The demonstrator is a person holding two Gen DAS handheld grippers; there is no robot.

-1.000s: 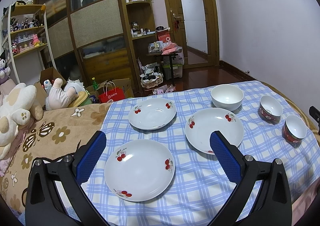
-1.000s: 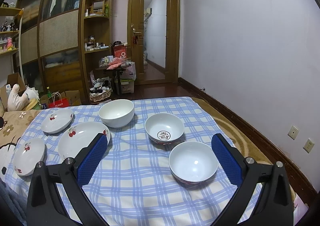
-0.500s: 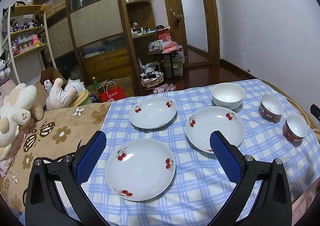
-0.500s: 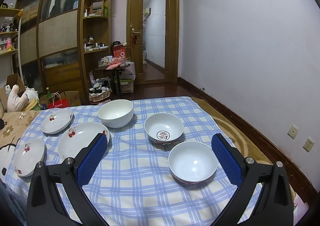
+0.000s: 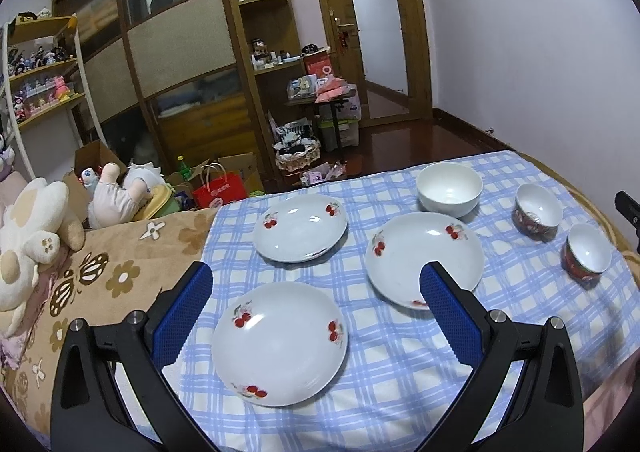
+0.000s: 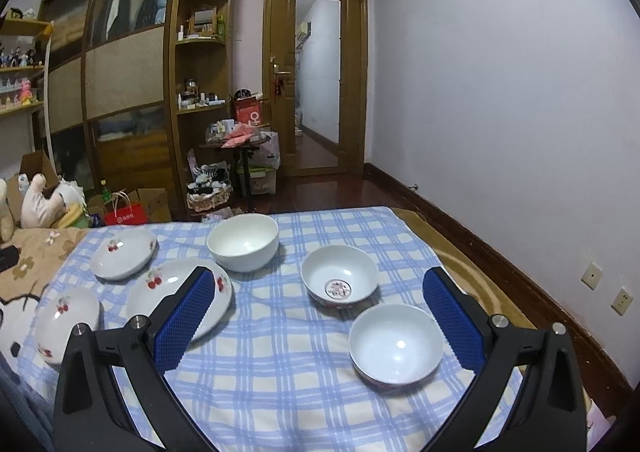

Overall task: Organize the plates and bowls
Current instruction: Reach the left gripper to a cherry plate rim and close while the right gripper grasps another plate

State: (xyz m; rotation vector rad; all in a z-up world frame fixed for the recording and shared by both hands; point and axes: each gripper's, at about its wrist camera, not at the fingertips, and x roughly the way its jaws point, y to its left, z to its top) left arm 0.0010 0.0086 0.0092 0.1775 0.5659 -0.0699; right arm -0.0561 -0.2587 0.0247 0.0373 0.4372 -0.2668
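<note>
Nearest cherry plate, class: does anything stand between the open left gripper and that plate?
Nothing visible does. The left gripper is open above the checked cloth, and the nearest cherry plate lies flat right between its fingers' line of approach, apart from the other two plates.

Three plates [image 5: 280,342], three bowls [image 5: 449,189]

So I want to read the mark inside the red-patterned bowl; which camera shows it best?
The right wrist view: the bowl with the mark sits near centre, its inside bottom open to the camera. The left wrist view shows the same bowl far right, side-on, the mark hidden.
</note>
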